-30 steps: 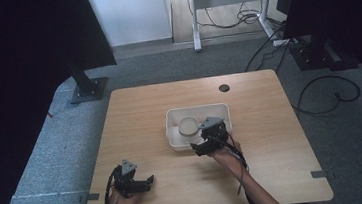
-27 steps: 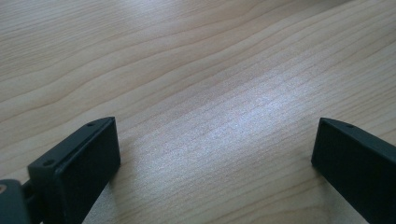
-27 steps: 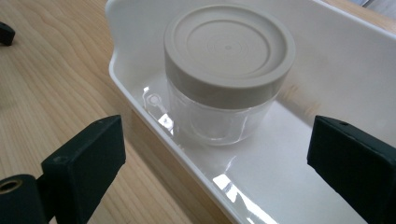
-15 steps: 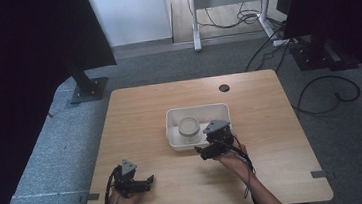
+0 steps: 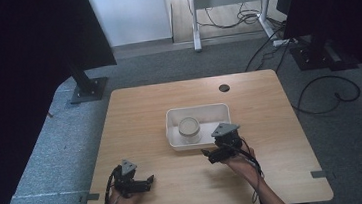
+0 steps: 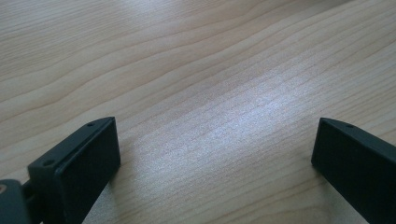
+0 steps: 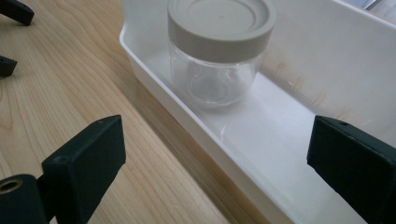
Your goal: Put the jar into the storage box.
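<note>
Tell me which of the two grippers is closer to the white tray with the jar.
The right gripper, at the white tray's near edge facing the jar; the left gripper sits near the table's front-left corner.

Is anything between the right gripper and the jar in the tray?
Only the tray's near wall. The right gripper is open just outside it, and the lidded jar stands upright inside the white tray, with nothing else between them.

- A white rectangular plastic tray (image 5: 220,109) is set near the middle of the light wooden table (image 5: 135,116).
- A clear lidded jar (image 5: 189,129) is stood upright in the tray's left part.
- The right gripper (image 5: 213,154) is held just before the tray; the left gripper (image 5: 149,181) is kept well apart, at the near left.
</note>
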Action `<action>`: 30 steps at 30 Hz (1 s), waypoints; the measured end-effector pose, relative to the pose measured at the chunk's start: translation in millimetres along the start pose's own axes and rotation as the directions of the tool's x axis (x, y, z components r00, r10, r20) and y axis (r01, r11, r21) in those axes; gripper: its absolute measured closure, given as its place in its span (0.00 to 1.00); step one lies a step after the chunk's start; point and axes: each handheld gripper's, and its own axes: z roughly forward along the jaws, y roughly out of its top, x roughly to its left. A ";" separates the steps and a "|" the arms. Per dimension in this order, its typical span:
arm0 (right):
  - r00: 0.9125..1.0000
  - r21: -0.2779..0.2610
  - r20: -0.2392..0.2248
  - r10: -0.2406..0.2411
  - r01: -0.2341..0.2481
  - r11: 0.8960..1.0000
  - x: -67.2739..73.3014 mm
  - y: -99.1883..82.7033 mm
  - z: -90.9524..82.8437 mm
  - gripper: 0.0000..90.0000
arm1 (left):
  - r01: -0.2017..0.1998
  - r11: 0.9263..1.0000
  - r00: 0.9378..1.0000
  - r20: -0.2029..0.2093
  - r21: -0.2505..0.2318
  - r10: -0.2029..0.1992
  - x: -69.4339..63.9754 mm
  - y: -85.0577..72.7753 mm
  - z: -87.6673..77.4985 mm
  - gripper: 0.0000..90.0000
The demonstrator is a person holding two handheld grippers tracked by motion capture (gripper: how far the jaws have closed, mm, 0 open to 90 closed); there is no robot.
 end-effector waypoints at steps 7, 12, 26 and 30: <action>1.000 -0.001 0.005 0.003 -0.003 1.000 -3.2 -8.9 -8.1 0.04 | -0.001 1.000 1.000 0.000 0.001 0.001 0.1 0.0 0.0 0.01; 1.000 0.001 0.011 0.015 -0.015 1.000 -6.2 -15.4 -13.2 0.04 | -0.001 1.000 1.000 0.000 0.001 0.001 0.1 0.0 0.0 0.01; 0.999 0.004 0.035 0.022 -0.022 1.000 -11.5 -32.5 -26.4 0.04 | -0.001 1.000 1.000 0.000 0.001 0.001 0.1 0.0 0.0 0.01; 0.998 -0.001 0.043 0.037 -0.037 0.999 -14.0 -38.1 -31.6 0.04 | -0.002 1.000 1.000 0.000 0.001 0.002 0.1 0.0 -0.1 0.01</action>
